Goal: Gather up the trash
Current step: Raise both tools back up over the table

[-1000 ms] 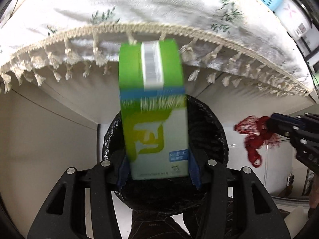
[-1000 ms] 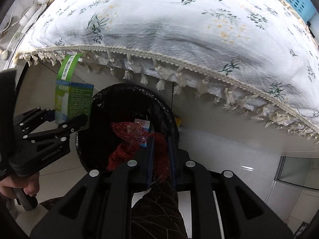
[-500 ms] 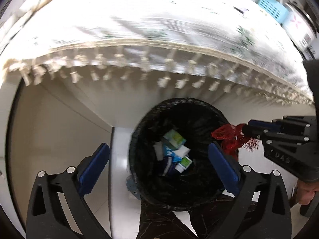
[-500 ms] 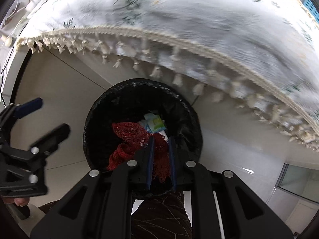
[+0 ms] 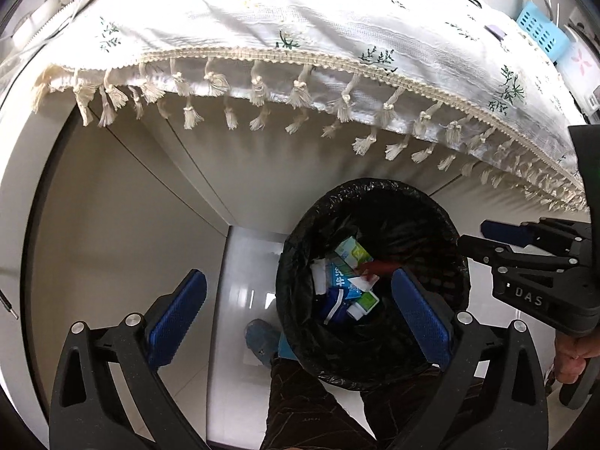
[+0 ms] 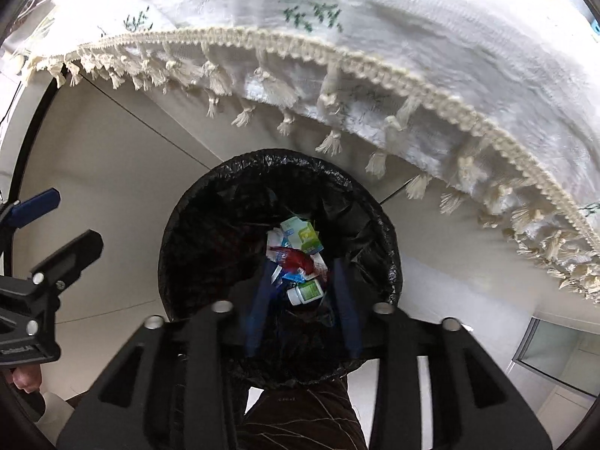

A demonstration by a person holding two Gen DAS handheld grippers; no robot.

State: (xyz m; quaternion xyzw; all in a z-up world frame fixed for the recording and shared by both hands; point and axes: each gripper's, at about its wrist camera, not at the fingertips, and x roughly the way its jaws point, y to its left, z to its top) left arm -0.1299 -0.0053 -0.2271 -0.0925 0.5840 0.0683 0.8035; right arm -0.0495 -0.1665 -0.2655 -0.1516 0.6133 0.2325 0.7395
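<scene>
Right gripper [image 6: 300,292] points down over the bin, jaws opening, nothing between the blue pads [image 6: 347,307]. Red mesh net [image 6: 296,257] is clear of the pads, blurred, lying on top of the trash pile inside the trash bin [image 6: 210,225]. In the left wrist view the same net [image 5: 377,268] shows as a red streak just above the cartons.

Left gripper [image 5: 296,311] is spread wide, empty, blue pads [image 5: 176,317] well apart, aimed down with the right-hand pad over the bin and the left-hand one over the floor beside it.

Bin contents: green-and-white milk carton [image 6: 305,234] toward the far side, blue-and-white cartons [image 5: 341,275] under the net, small white bottle with a green label [image 6: 305,292] nearest the camera. Black liner bag [image 5: 337,202] is folded over the rim.

Bin stands on the light tiled floor [image 5: 240,262], just in front of the table edge. White floral tablecloth [image 5: 300,26] with cream tassel fringe [image 5: 258,90] hangs above the bin's far rim. Blue plastic basket [image 5: 538,32] sits on the far corner of the table.

Person's dark trouser legs [image 5: 300,405] are against the near side of the bin, blue shoe [image 5: 260,339] next to its base. A hand [image 5: 573,360] grips the right gripper's handle.
</scene>
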